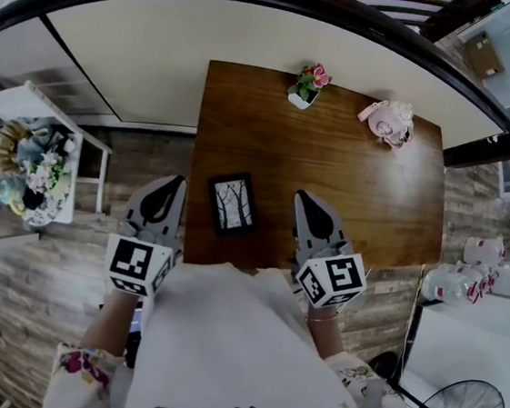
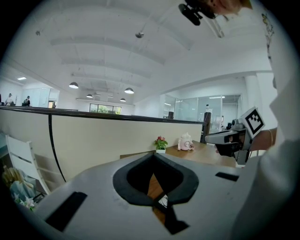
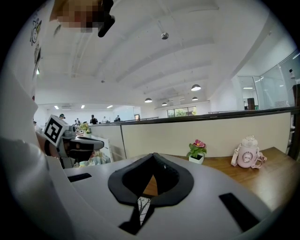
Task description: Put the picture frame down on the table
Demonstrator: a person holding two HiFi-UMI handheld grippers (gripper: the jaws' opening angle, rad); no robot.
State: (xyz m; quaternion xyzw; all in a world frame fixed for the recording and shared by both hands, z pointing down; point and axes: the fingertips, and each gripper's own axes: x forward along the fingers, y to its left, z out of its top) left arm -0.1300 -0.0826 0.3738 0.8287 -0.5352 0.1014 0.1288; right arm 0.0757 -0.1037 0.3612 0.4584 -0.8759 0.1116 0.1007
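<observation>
Wood-brown table (image 1: 375,194) fills the head view, and the picture frame (image 1: 233,203) lies on it near the front edge, face up as far as I can judge, tree print showing. The left gripper (image 1: 179,183) and right gripper (image 1: 300,197) flank it, one on each side, neither touching it. A small flower pot (image 1: 307,86) and a pink bottle (image 1: 388,122) sit well apart at the far side.

Over to the left gripper view — jaws pressed together at the tip, nothing between them, only table showing through the gap behind the tip.

Right gripper view now — same story, jaws closed and empty, a sliver of the tree print visible below through the slot.

My read: the frame looks set down, so the job is a clean exit. The frame sits close to the edge; any withdrawal should lift clear and away rather than sweep inward, or a jaw could knock it off.
</observation>
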